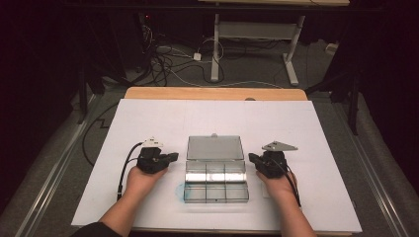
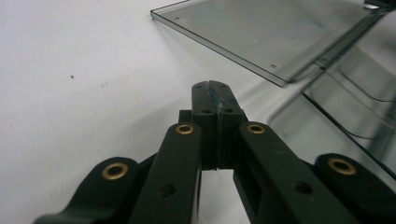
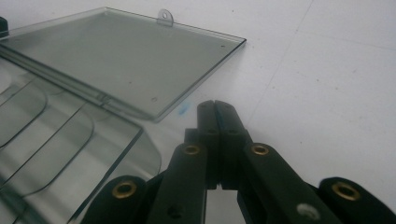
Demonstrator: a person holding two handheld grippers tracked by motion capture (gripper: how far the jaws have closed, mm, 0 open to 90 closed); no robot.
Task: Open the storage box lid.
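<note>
The clear plastic box (image 1: pixel 216 169) lies open on the counter (image 1: pixel 148 118) between the left tongs (image 1: pixel 170 158) and the right tongs (image 1: pixel 253 159), both closed and empty. It looks light, stiff and slippery; its thin lid (image 1: pixel 215 147) edge seems the best hold.

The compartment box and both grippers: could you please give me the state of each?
Compartment box: open, compartments look empty.
Lid: folded back flat on the table.
Left gripper: shut, holding nothing.
Right gripper: shut, holding nothing.
</note>
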